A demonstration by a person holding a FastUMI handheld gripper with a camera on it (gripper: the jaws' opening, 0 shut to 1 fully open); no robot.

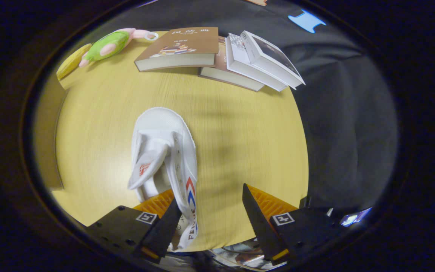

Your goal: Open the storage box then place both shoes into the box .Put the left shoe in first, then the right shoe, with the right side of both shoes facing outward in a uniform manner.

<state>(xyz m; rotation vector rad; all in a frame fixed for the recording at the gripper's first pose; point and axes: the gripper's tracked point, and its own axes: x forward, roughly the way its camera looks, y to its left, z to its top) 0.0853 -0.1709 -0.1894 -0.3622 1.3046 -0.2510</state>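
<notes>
My claw (210,219) stands wide over the bench (240,151); white shoe (172,158) touches one finger; next: centre, then close on its heel.

My gripper (210,209) hangs over a pale wooden table (240,151), its fingers spread wide apart. A white canvas shoe (166,151) lies on the tabletop, toe pointing away from me, tongue flopped open, red and blue chevrons on its side. Its heel end sits against my left finger (164,226), whose tip reaches into the shoe's opening; my right finger (257,219) stands clear of it. Beyond the shoe, several books (217,56) lie fanned across the table's far edge, and a green and pink plush toy (108,45) rests beside them.
</notes>
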